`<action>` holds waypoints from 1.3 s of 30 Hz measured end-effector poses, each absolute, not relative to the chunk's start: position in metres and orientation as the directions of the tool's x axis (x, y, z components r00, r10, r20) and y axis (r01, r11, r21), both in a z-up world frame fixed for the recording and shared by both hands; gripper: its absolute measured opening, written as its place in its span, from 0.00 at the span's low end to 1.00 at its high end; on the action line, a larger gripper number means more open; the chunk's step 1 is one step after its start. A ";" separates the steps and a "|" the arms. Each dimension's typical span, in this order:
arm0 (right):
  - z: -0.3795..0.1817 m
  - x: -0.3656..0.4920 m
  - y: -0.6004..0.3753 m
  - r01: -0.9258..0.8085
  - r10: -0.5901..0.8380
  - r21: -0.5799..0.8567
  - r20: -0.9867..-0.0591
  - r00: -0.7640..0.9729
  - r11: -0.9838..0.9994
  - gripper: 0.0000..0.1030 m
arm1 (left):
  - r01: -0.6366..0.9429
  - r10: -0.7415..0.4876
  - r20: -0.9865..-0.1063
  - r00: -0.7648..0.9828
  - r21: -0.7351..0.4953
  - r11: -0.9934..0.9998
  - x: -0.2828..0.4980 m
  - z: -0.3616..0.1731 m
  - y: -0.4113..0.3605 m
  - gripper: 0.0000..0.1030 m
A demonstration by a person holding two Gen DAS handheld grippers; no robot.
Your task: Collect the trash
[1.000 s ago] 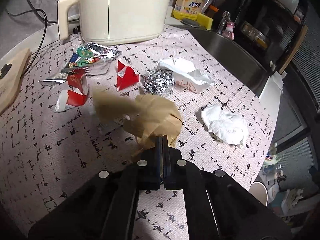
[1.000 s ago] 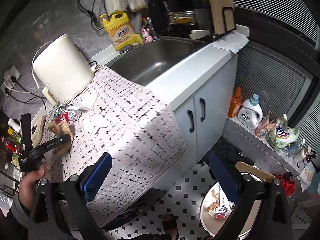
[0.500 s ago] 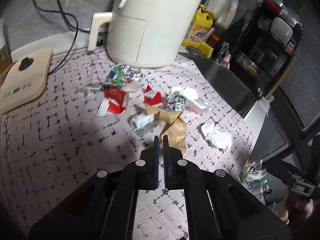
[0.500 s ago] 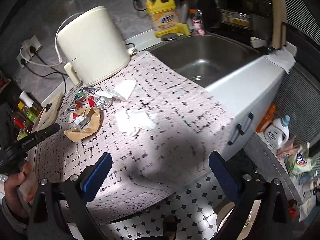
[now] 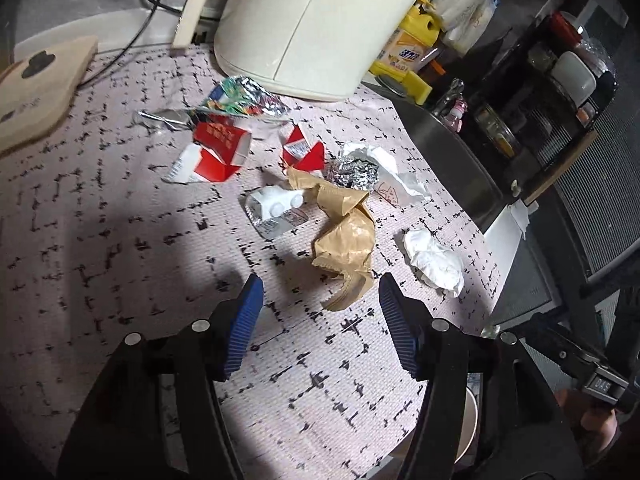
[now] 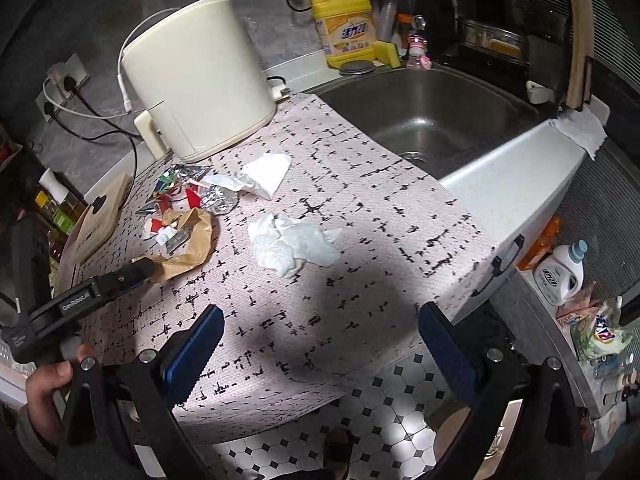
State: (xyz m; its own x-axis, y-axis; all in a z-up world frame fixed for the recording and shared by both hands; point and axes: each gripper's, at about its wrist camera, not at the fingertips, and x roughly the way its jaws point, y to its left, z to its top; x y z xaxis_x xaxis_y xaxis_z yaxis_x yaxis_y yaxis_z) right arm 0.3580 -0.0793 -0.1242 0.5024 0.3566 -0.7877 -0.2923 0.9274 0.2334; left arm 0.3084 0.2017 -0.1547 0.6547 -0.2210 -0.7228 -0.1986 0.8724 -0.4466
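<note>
Trash lies on the patterned mat (image 5: 100, 208): a crumpled brown paper bag (image 5: 346, 240), a white tissue wad (image 5: 434, 262), a foil ball (image 5: 356, 172), red-and-white carton pieces (image 5: 218, 152), a small white blister pack (image 5: 276, 210) and a shiny wrapper (image 5: 240, 98). My left gripper (image 5: 320, 324) is open and empty, just short of the brown bag. My right gripper (image 6: 320, 352) is open and empty over the mat's front edge, with the tissue wad (image 6: 290, 246) ahead of it. The brown bag (image 6: 188, 242) and the left gripper's finger (image 6: 120, 278) show at left there.
A cream air fryer (image 5: 316, 24) stands behind the trash. A steel sink (image 6: 432, 120) lies to the right, with a yellow detergent bottle (image 6: 346, 26) behind it. A wooden board (image 5: 36, 88) sits at far left. A bin rim (image 5: 468, 428) shows below the counter edge.
My left gripper let go of the brown bag, drew back and opened wide. The bag now lies on the mat. My right gripper moved in over the counter toward the trash.
</note>
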 end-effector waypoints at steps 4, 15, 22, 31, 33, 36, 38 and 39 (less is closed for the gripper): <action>-0.121 0.359 -0.085 -0.274 0.337 0.220 -0.788 0.516 0.936 0.93 | -0.184 -0.235 -0.721 0.652 -0.451 0.873 0.321 -0.166 0.198 0.12; -0.128 0.377 -0.044 -0.369 0.374 0.202 -0.789 0.487 0.907 0.92 | -0.176 -0.133 -0.624 0.770 -0.408 0.896 0.286 -0.113 0.218 0.10; -0.151 0.406 -0.014 -0.396 0.357 0.172 -0.812 0.462 0.902 0.90 | -0.326 -0.016 -0.653 0.757 -0.398 0.857 0.234 -0.117 0.263 0.10; -0.177 0.419 0.024 -0.488 0.326 0.103 -0.857 0.398 0.867 0.47 | -0.536 0.175 -0.669 0.723 -0.383 0.752 0.130 -0.115 0.305 0.10; -0.177 0.416 0.030 -0.504 0.331 0.098 -0.856 0.398 0.858 0.21 | -0.564 0.198 -0.675 0.711 -0.380 0.733 0.114 -0.117 0.309 0.10; -0.173 0.410 0.032 -0.519 0.360 0.125 -0.851 0.381 0.845 0.14 | -0.594 0.223 -0.677 0.701 -0.381 0.709 0.094 -0.117 0.309 0.10; -0.165 0.404 0.030 -0.523 0.379 0.132 -0.835 0.400 0.842 0.13 | -0.601 0.232 -0.677 0.699 -0.379 0.704 0.088 -0.115 0.306 0.10; -0.161 0.400 0.028 -0.529 0.392 0.141 -0.829 0.399 0.837 0.13 | -0.602 0.233 -0.676 0.699 -0.379 0.703 0.086 -0.114 0.304 0.10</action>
State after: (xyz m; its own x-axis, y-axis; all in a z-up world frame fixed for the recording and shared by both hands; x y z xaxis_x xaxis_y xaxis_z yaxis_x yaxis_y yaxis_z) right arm 0.3999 0.0285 -0.1612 0.3994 0.3925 -0.8285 -0.5292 0.8367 0.1413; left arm 0.0856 0.3045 -0.1140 0.6986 0.2334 -0.6763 -0.6018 0.7030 -0.3789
